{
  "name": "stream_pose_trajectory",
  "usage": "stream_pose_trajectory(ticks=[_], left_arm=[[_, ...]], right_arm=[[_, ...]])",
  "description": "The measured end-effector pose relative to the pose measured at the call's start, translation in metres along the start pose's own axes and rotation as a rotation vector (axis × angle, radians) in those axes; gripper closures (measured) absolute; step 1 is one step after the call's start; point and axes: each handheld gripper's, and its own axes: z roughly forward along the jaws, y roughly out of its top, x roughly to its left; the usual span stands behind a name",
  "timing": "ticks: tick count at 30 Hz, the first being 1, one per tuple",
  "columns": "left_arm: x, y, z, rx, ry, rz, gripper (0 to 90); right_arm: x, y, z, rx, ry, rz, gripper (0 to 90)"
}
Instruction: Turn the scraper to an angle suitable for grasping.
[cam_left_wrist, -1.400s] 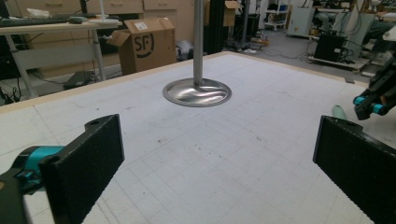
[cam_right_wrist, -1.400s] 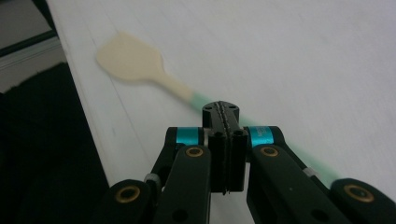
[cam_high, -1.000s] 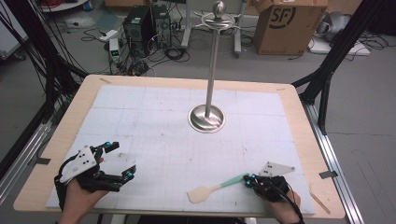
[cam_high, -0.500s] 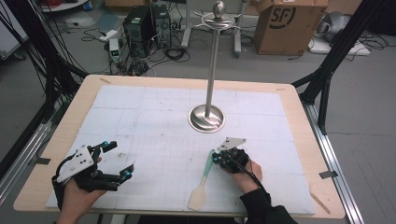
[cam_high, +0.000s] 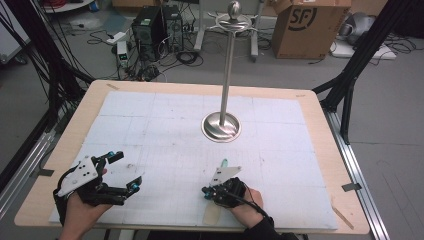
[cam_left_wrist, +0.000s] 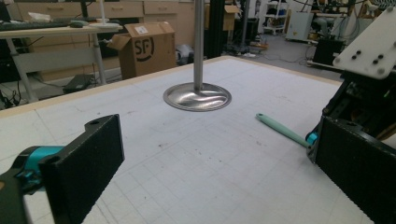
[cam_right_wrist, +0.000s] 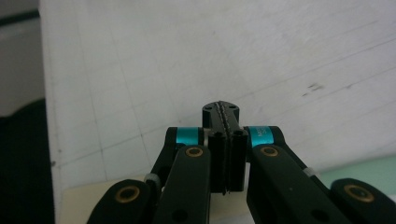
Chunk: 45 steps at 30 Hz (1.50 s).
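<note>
Resting on the near left part of the white gridded mat (cam_high: 165, 125), the left gripper (cam_high: 131, 172) has its jaws spread wide with nothing between them; the left gripper view shows bare mat between its two black pads (cam_left_wrist: 88, 168). The right gripper (cam_high: 206, 192) sits at the near centre of the mat, held by the person's right hand (cam_high: 245, 205), its grey plate on top. Its jaws are pressed flat together in the right gripper view (cam_right_wrist: 225, 140); whether they pinch anything there cannot be told. A spatula (cam_high: 212, 212) lies on the mat under this gripper: its cream blade sits at the near edge, and its mint-green handle (cam_left_wrist: 280, 130) emerges beyond the gripper, pointing toward the stand. The metal stand (cam_high: 221, 125) is upright on a round base farther back at mid-table, well apart from both grippers. The mat covers a wooden table (cam_high: 320, 130).
</note>
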Motion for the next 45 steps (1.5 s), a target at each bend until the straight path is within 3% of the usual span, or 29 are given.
stream_pose_trajectory(ticks=[3, 7, 17, 21, 23, 24, 27, 29, 32, 41, 45], left_arm=[[0.001, 0.0, -0.001, 0.0, 0.001, -0.004, 2.5], [0.002, -0.001, -0.002, 0.002, 0.005, -0.006, 2.5], [0.0, 0.0, -0.007, -0.001, 0.015, -0.003, 2.5], [-0.001, -0.001, -0.005, 0.009, 0.014, 0.002, 2.5], [-0.001, -0.001, -0.005, 0.009, 0.014, 0.0, 2.5], [-0.001, -0.001, -0.005, 0.009, 0.013, 0.0, 2.5], [-0.001, -0.001, -0.004, 0.01, 0.014, 0.0, 2.5], [-0.001, -0.002, -0.002, 0.015, 0.013, 0.001, 2.5], [-0.003, -0.003, -0.001, 0.02, 0.009, 0.003, 2.5], [-0.003, -0.003, -0.001, 0.018, 0.008, 0.002, 2.5], [-0.003, -0.002, 0.0, 0.018, 0.006, 0.004, 2.4]], right_arm=[[0.0, -0.004, -0.003, -0.004, 0.005, 0.006, 90.0], [0.002, -0.014, -0.013, 0.008, -0.029, -0.041, 90.0], [-0.018, -0.054, -0.049, -0.022, -0.079, 0.023, 90.0], [-0.021, -0.058, -0.055, -0.05, -0.076, 0.036, 90.0], [-0.029, -0.06, -0.068, -0.123, -0.098, 0.09, 90.0], [-0.034, -0.062, -0.075, -0.135, -0.134, 0.117, 90.0], [-0.053, -0.073, -0.086, -0.098, -0.219, 0.184, 90.0], [-0.065, -0.08, -0.086, -0.072, -0.242, 0.227, 90.0], [-0.074, -0.084, -0.077, -0.047, -0.234, 0.246, 90.0], [-0.076, -0.061, -0.057, -0.029, -0.222, 0.207, 90.0], [-0.074, -0.045, -0.041, -0.025, -0.193, 0.186, 90.0]])
